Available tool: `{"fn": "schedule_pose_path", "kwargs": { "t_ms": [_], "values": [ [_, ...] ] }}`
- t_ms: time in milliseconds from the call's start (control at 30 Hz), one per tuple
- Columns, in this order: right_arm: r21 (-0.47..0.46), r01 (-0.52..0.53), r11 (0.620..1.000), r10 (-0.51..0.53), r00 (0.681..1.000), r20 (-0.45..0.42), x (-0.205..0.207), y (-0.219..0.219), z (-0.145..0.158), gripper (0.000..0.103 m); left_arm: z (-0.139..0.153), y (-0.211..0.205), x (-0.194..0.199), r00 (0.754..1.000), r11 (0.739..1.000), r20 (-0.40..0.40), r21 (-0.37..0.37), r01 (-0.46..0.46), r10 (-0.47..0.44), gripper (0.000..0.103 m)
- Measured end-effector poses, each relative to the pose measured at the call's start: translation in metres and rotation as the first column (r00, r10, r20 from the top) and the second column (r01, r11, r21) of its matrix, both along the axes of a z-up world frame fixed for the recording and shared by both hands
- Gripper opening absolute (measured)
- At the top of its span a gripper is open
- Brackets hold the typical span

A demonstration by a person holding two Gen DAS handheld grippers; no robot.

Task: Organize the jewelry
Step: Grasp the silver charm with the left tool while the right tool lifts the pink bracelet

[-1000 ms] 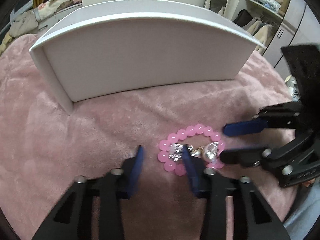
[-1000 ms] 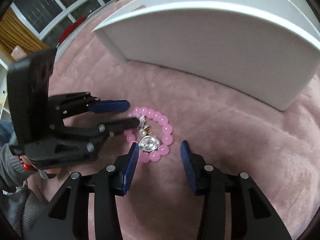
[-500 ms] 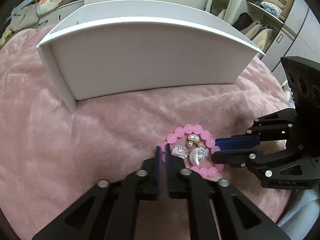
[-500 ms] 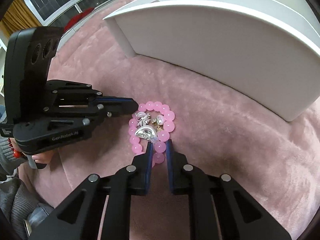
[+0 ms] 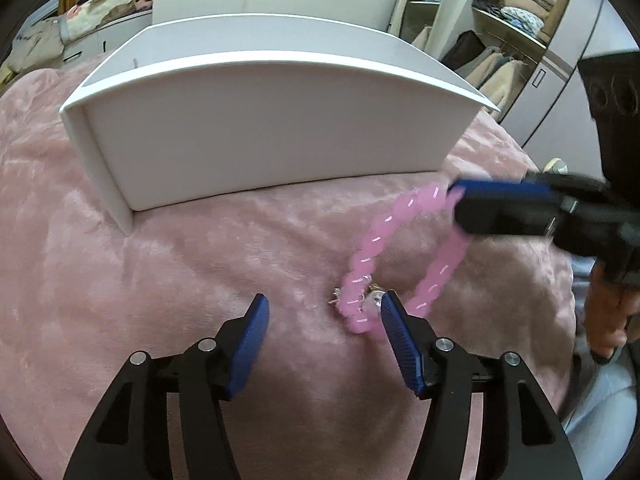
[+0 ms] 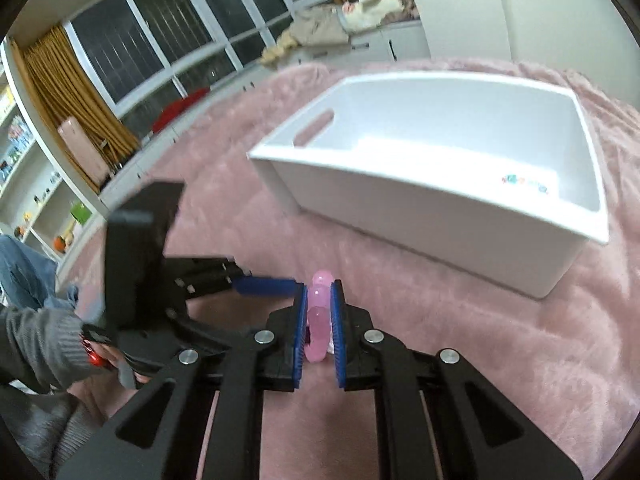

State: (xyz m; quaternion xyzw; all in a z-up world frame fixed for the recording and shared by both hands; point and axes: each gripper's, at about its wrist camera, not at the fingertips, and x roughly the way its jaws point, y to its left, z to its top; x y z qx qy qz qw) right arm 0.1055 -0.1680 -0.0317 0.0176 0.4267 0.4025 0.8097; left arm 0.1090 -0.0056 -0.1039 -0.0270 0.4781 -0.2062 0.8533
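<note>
1. Pink beads of the bracelet [image 5: 404, 248] hang from our right tool [image 6: 318, 312], clenched on them and lifted off the pink blanket [image 5: 200, 264].
2. Our left tool [image 5: 324, 320] is released, holding nothing.
3. Small silver pieces [image 5: 370, 300] lie under the bracelet's low end.
4. Left, we judge: drop the bracelet into the white box [image 6: 440, 200], then fetch those pieces.

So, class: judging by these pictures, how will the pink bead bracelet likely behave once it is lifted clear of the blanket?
The pink bead bracelet probably hangs floppy: it droops in a long loop from the right gripper, shut on a few beads. It seems light, since that small pinch carries it. The smooth round beads may slip or swing, and the silver charms below could snag the blanket.
</note>
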Motion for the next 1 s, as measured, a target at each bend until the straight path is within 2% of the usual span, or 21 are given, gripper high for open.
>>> {"fn": "schedule_pose_path", "kwargs": {
  "t_ms": [233, 300, 367, 500, 567, 867, 1000],
  "values": [
    [0.059, 0.063, 0.996, -0.065, 0.998, 0.024, 0.008, -0.013, 0.014, 0.012, 0.001, -0.006, -0.003, 0.999, 0.999, 0.007, -0.024, 0.048, -0.048, 0.065],
    [0.068, 0.076, 0.995, -0.078, 0.997, 0.025, 0.009, -0.017, 0.017, 0.012, -0.002, -0.009, -0.002, 0.998, 0.998, -0.001, -0.005, 0.058, -0.058, 0.059],
    [0.072, 0.085, 0.994, -0.087, 0.996, 0.028, 0.009, -0.019, 0.019, 0.012, -0.007, -0.011, -0.001, 0.998, 0.998, -0.018, -0.002, 0.066, -0.066, 0.045],
    [0.068, 0.081, 0.994, -0.083, 0.996, 0.031, 0.009, -0.02, 0.021, 0.012, -0.011, -0.011, 0.001, 0.998, 0.999, -0.023, 0.011, 0.052, -0.052, 0.035],
    [0.068, 0.08, 0.994, -0.083, 0.996, 0.035, 0.006, -0.023, 0.022, 0.012, -0.009, -0.009, 0.001, 0.999, 0.999, -0.017, 0.011, 0.044, -0.044, 0.023],
    [0.112, 0.104, 0.988, -0.111, 0.992, 0.053, 0.006, -0.033, 0.029, 0.012, 0.007, 0.004, 0.001, 1.0, 1.0, 0.009, -0.02, 0.022, -0.022, 0.022],
    [0.146, 0.102, 0.984, -0.113, 0.991, 0.068, 0.004, -0.037, 0.038, 0.012, 0.024, 0.005, -0.001, 0.999, 0.999, 0.042, -0.03, 0.029, -0.028, 0.022]
  ]
}}
